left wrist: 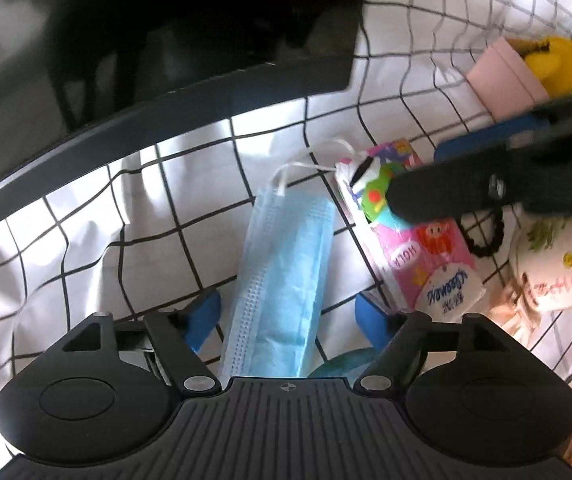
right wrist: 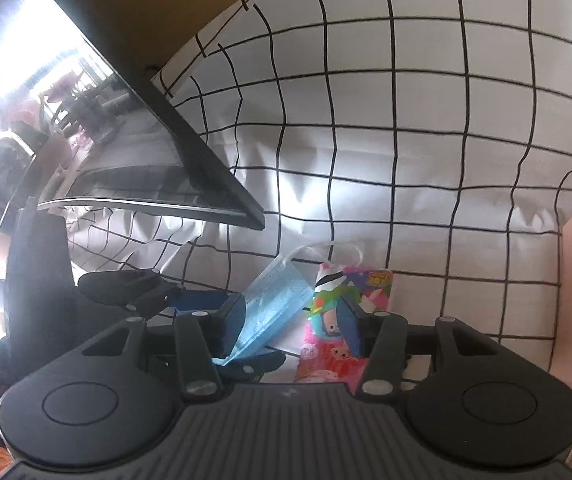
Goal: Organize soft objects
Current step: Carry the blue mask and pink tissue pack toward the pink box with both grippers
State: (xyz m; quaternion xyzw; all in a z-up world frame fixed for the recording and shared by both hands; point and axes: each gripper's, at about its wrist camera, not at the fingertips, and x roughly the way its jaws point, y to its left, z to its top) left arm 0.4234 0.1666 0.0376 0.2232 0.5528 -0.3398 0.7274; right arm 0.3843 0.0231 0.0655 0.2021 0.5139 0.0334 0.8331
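A light blue face mask [left wrist: 286,276] lies on the white grid-pattern cloth [left wrist: 126,208], its lower end between the open blue fingers of my left gripper [left wrist: 288,316]. To its right lies a pink cartoon tissue pack [left wrist: 426,256] with a small green and white toy [left wrist: 378,192] on its far end. My right gripper reaches in from the right above the toy in the left wrist view [left wrist: 446,196]. In the right wrist view my right gripper [right wrist: 292,320] is open, with the mask [right wrist: 274,312] and the tissue pack [right wrist: 342,320] between and behind its fingers.
A dark monitor [left wrist: 166,40] stands at the back left. A pink box [left wrist: 502,76] and a yellow object [left wrist: 558,64] sit at the far right. A black hair tie [left wrist: 486,236] and a white printed packet [left wrist: 558,264] lie right of the tissue pack.
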